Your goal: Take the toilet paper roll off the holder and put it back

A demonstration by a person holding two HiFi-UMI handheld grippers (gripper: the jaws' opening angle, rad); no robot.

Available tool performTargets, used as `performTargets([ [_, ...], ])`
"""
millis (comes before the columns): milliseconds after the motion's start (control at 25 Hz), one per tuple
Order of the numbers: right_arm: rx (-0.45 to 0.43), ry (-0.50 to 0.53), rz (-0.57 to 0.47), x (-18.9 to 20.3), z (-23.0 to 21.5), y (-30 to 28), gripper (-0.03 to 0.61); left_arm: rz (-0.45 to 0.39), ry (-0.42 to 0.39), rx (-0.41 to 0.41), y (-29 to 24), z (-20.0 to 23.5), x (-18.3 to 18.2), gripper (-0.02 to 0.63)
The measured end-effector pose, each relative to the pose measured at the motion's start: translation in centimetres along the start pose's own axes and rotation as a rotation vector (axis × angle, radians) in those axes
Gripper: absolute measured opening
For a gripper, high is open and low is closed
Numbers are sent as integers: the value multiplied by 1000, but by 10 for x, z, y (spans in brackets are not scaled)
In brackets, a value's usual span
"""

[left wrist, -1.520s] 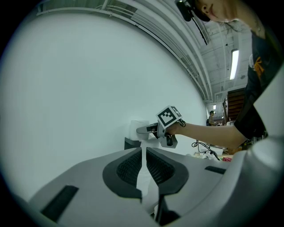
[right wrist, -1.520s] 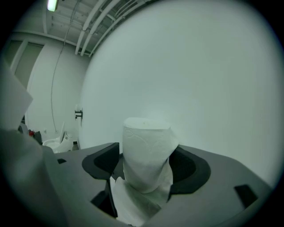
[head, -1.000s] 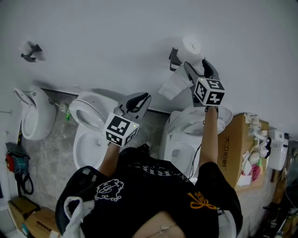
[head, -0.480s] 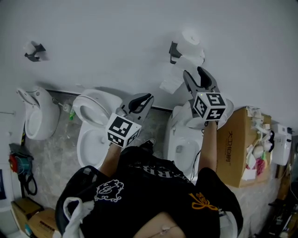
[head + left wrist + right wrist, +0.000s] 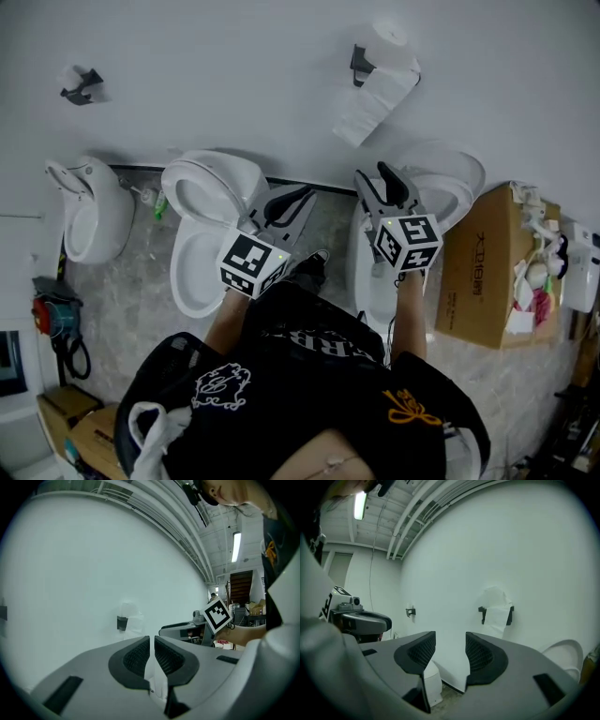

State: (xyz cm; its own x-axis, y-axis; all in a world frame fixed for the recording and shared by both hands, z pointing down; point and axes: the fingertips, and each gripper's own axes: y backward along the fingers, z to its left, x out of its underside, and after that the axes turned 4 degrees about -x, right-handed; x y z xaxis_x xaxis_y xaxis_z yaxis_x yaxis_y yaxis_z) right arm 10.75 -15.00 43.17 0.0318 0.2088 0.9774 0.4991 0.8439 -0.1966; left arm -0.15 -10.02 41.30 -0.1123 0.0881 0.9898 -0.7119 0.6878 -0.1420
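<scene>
Both tongs hang in front of the person, well short of the wall, and neither grasps anything. On the left tongs (image 5: pixel 295 199) the jaws are clenched to a thin slit, and the left gripper view (image 5: pixel 152 641) shows only pale wall through it. The right tongs (image 5: pixel 373 178) stand released, with a clear gap between the pads. The right gripper view (image 5: pixel 450 641) shows that gap holding only wall and floor, though these jaws have just been closing. The roll (image 5: pixel 389 42) sits on its black holder (image 5: pixel 360 60) high on the white wall, apart from both tongs, with a loose tail of paper (image 5: pixel 370 103) hanging from it. In the right gripper view the roll (image 5: pixel 496 601) lies just right of the gap between the jaws, seated between the holder's two black arms (image 5: pixel 482 614). In the left gripper view it is a faint white shape (image 5: pixel 129 618) far beyond the jaws. A second holder (image 5: pixel 82 86) is fixed to the wall far to the left. Below the tongs stand two toilets, one (image 5: pixel 202 225) under the left tongs and one (image 5: pixel 441 178) under the right, with a smaller white fixture (image 5: pixel 89 211) further left. A cardboard box (image 5: pixel 478 272) stands beside the right toilet.
</scene>
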Motion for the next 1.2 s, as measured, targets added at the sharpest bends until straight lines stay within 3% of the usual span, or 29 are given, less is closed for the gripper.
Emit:
performTargets([
  [400,-51,-83,16,57,79,57,190,47,7,-35,75,-40,33,43],
  [960,-144,-105,-49,42,132,85,137,30,-53,-39,106,-72,12,43],
  [1200,-142,-122,-57,40,148,81,117,56,-54,-33,120,-71,18,43],
])
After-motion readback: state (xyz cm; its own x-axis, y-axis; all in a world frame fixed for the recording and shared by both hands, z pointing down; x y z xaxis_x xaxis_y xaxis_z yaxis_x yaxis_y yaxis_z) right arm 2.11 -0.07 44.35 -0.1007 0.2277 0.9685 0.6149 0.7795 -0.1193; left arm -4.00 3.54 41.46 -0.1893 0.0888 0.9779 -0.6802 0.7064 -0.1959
